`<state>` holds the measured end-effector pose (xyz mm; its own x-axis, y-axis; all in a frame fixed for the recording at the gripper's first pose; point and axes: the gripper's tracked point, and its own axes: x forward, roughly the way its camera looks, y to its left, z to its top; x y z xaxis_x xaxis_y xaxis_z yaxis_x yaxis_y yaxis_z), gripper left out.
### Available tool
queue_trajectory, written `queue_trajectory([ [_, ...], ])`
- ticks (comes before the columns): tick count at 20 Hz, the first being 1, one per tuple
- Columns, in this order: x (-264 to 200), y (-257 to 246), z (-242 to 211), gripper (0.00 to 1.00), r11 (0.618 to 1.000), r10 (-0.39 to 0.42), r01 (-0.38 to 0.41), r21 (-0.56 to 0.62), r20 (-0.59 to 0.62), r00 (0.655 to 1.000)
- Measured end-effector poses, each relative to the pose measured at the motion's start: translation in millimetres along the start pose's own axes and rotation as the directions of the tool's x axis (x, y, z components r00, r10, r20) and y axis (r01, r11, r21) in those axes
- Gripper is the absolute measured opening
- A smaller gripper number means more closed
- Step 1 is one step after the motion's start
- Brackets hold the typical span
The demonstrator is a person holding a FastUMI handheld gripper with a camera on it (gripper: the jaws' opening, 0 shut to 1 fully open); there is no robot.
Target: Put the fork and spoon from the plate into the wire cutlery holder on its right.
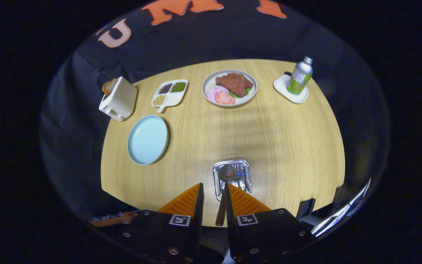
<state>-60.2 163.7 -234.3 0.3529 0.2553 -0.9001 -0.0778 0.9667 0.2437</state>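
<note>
Wooden-handled spoon (222, 198) stands upright just ahead of the parted gripper (214, 192), bowl down in the wire holder (232, 178).

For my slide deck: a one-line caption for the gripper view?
Open gripper above the wire cutlery holder containing fork and spoon; blue plate empty.
</note>
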Motion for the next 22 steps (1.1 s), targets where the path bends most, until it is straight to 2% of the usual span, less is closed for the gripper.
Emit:
queue_trajectory([
  [2, -15, 4, 25, 0.58, 1.0, 0.003, -0.001, -0.016, 0.125, 0.992],
  [4, -33, 6, 52, 0.71, 1.0, 0.005, -0.003, -0.007, 0.256, 0.967],
  [6, -53, 3, 80, 0.78, 1.0, -0.003, 0.01, -0.014, 0.382, 0.924],
  [8, -78, 2, 104, 0.84, 0.999, -0.004, 0.02, -0.027, 0.499, 0.867],
  [12, -129, 0, 140, 0.87, 0.999, -0.003, 0.033, -0.032, 0.677, 0.736],
  [15, -173, -3, 162, 0.87, 0.997, -0.013, 0.066, -0.032, 0.802, 0.598],
  [17, -198, -4, 172, 0.87, 0.995, -0.004, 0.086, -0.047, 0.855, 0.518],
  [19, -213, -5, 180, 0.87, 0.993, -0.014, 0.112, -0.042, 0.889, 0.458],
  [22, -226, -9, 186, 0.88, 0.991, -0.036, 0.129, -0.016, 0.92, 0.391],
])
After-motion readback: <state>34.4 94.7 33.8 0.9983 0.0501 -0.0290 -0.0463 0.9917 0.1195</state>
